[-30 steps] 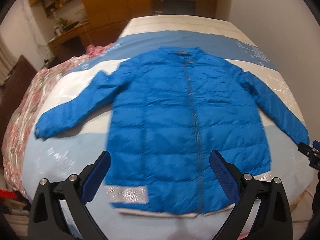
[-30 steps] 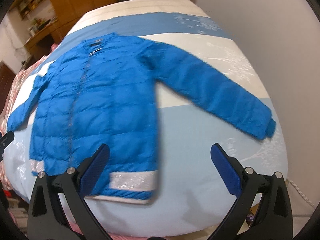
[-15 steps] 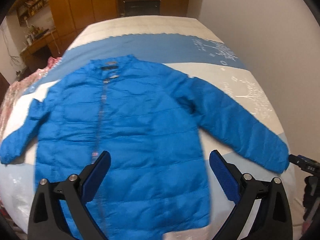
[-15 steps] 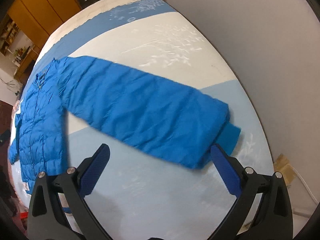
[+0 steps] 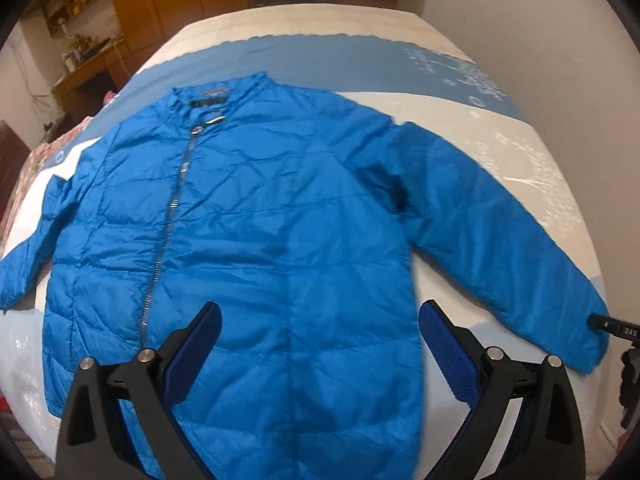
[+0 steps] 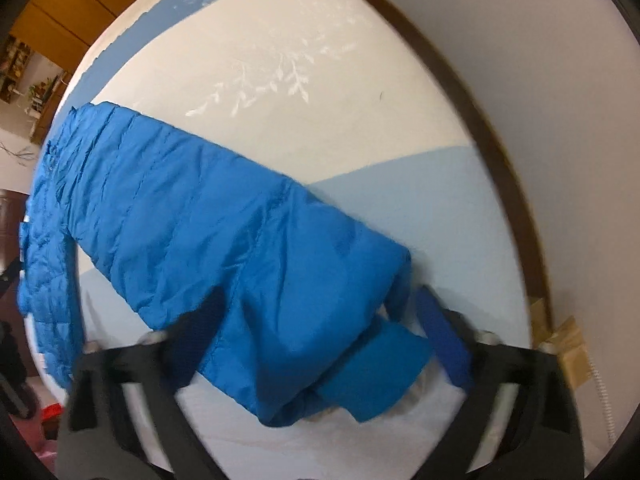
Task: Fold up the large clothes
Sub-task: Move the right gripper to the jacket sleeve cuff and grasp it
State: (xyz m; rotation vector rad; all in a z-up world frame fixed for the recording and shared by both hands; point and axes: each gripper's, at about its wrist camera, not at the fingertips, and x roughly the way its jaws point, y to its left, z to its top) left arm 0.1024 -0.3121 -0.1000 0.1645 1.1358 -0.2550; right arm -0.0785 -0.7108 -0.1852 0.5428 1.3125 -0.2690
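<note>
A blue puffer jacket (image 5: 280,220) lies zipped and face up on the bed, both sleeves spread out. My left gripper (image 5: 320,344) hovers open above the jacket's lower body, right of the zip, with nothing between its fingers. In the right wrist view the right sleeve (image 6: 240,240) runs down to its knit cuff (image 6: 372,376). My right gripper (image 6: 320,332) straddles the sleeve end just above the cuff and its jaws are closing on it; the picture is blurred and I see no firm pinch. The right gripper's tip (image 5: 616,328) shows at the sleeve end in the left wrist view.
The bed (image 6: 320,100) has a white and blue cover and its right edge runs close along a white wall (image 6: 568,120). A wooden wardrobe (image 5: 160,0) and a desk (image 5: 84,68) stand beyond the bed. A floral quilt (image 5: 36,156) lies at the left edge.
Both grippers moved right and lower. The left went from over the hem to over the jacket's right half. The right came down over the sleeve end and its jaws narrowed.
</note>
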